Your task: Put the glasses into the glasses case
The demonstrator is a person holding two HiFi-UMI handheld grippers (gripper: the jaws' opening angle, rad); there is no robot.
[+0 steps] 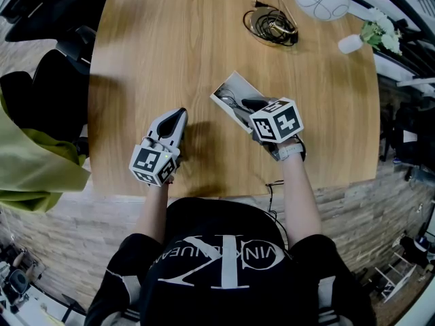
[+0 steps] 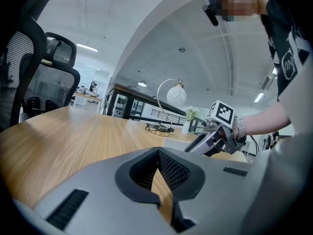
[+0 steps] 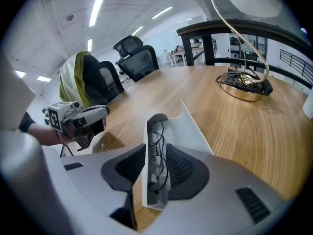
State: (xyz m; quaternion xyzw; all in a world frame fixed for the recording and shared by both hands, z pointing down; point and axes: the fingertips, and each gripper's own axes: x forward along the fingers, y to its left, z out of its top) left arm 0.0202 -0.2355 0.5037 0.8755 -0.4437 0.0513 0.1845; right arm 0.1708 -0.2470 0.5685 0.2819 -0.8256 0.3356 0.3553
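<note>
Centre frame, right gripper (image 3: 156,147) straddles the glasses case (image 3: 190,131), jaws wide, leaving glasses (image 3: 159,168) lying inside; left gripper (image 1: 178,116), closed empty, waits clear.

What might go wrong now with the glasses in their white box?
1. The right gripper has its open jaws on both sides of the glasses case, so pulling away crookedly might bump or drag it.
2. The left gripper is shut and off to the side, so nothing steadies the case; it may slide.
3. The lid is open and the thin glasses lie loose inside; a part could get pinched when it shuts.
</note>
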